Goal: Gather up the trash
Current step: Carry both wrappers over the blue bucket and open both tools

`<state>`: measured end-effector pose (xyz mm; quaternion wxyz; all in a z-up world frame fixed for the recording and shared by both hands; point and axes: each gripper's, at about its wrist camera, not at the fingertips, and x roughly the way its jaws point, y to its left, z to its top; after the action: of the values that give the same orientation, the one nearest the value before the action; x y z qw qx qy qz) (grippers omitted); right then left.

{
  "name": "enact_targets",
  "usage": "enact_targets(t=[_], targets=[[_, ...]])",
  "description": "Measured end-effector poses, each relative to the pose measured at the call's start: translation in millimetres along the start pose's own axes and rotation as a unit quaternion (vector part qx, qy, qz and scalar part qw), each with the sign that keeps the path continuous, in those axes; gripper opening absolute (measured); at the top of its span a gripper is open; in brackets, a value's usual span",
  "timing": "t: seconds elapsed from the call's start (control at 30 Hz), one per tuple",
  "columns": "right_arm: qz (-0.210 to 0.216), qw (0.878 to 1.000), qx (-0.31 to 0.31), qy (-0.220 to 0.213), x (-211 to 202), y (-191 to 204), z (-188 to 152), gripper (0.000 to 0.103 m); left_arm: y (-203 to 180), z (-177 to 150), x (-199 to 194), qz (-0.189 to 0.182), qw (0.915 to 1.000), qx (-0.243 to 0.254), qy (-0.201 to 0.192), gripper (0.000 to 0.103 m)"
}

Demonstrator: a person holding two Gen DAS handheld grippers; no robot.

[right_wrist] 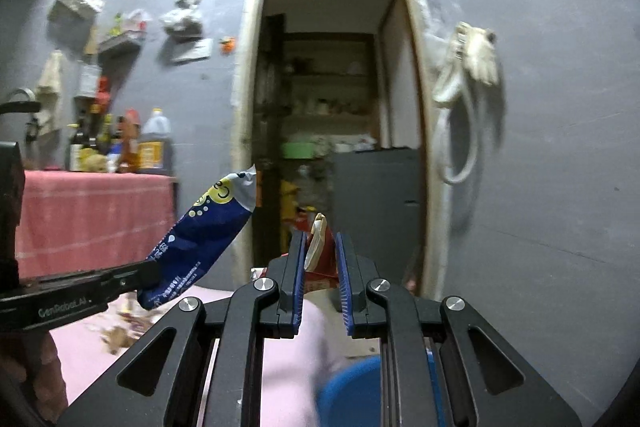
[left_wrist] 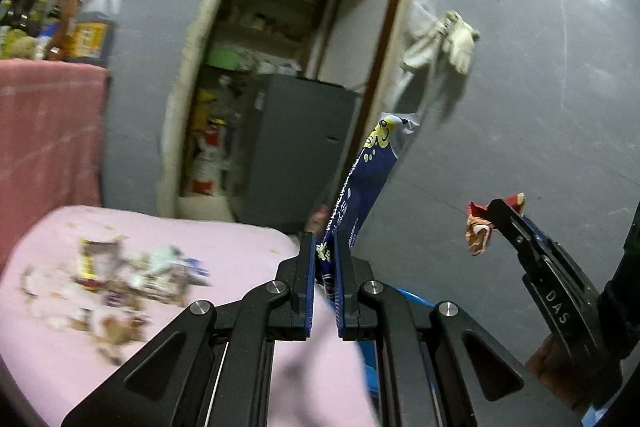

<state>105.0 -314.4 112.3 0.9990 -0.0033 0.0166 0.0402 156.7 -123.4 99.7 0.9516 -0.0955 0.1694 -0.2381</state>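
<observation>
My left gripper (left_wrist: 323, 247) is shut on a long blue and white snack wrapper (left_wrist: 370, 179), held up in the air; the wrapper also shows in the right wrist view (right_wrist: 204, 235). My right gripper (right_wrist: 320, 247) is shut on a crumpled red and cream wrapper (right_wrist: 318, 251), which also shows in the left wrist view (left_wrist: 480, 231) to the right of the blue wrapper. Both grippers are raised above a pink-covered table (left_wrist: 224, 239). A heap of several more wrappers and scraps (left_wrist: 120, 283) lies on the table's left part.
A blue bin (right_wrist: 352, 391) sits low beside the table's right edge, under my right gripper. A red-covered counter with bottles (left_wrist: 52, 99) stands at the left. An open doorway (left_wrist: 280, 67) with a grey cabinet is ahead. White gloves (left_wrist: 452, 39) hang on the grey wall.
</observation>
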Motion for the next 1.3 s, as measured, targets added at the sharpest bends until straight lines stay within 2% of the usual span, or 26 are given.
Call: enact_targets(t=[0.17,0.33,0.47,0.7,0.8,0.83,0.9,0.97,1.03,1.13,1.23,1.27,1.3], targets=[[-0.052,0.997,0.035,0.038,6.3,-41.7,-13.5,0.013,-30.8,-6.3,45.2,-0.028,0.9989,0.004,0.038,0.006],[-0.087,0.987,0.088,0.103,23.3,-83.5,-37.0,0.013,-45.9,-17.6,91.9,-0.043,0.9949,0.0,0.091,0.006],[-0.096,0.976,0.115,0.157,38.3,-101.0,-58.6,0.015,-45.0,-34.2,128.4,-0.045,0.9887,-0.015,0.142,0.006],[-0.099,0.958,0.155,0.22,55.3,-122.0,-84.7,0.017,-29.2,-64.2,172.6,-0.028,0.9745,-0.04,0.219,0.007],[-0.093,0.951,0.175,0.238,60.6,-126.5,-90.8,0.029,-25.6,-74.1,181.7,-0.022,0.9692,-0.045,0.241,0.007],[-0.091,0.95,0.179,0.24,62.5,-128.0,-91.1,0.033,-24.9,-77.1,181.6,-0.02,0.9682,-0.045,0.245,0.008],[-0.09,0.949,0.182,0.243,63.2,-128.3,-90.8,0.033,-22.5,-82.7,183.0,-0.018,0.9666,-0.048,0.251,0.008],[-0.091,0.949,0.182,0.24,61.4,-128.2,-89.2,0.033,-19.1,-84.1,181.6,-0.021,0.965,-0.055,0.256,0.015],[-0.091,0.95,0.183,0.236,67.1,-128.2,-86.3,0.034,-14.2,-85.5,178.6,-0.023,0.9652,-0.066,0.252,0.029],[-0.094,0.953,0.179,0.224,66.1,-125.4,-82.1,0.038,-9.6,-81.3,171.7,-0.022,0.9664,-0.077,0.244,0.03],[-0.091,0.959,0.172,0.204,61.4,-120.8,-76.7,0.05,-5.7,-71.3,159.3,-0.015,0.9701,-0.078,0.23,0.033],[-0.088,0.962,0.169,0.193,58.1,-118.6,-74.0,0.053,-6.0,-65.1,153.0,-0.01,0.9729,-0.077,0.218,0.037],[-0.086,0.965,0.166,0.185,58.0,-117.1,-71.4,0.054,-2.7,-60.7,146.1,-0.007,0.9759,-0.077,0.204,0.046]])
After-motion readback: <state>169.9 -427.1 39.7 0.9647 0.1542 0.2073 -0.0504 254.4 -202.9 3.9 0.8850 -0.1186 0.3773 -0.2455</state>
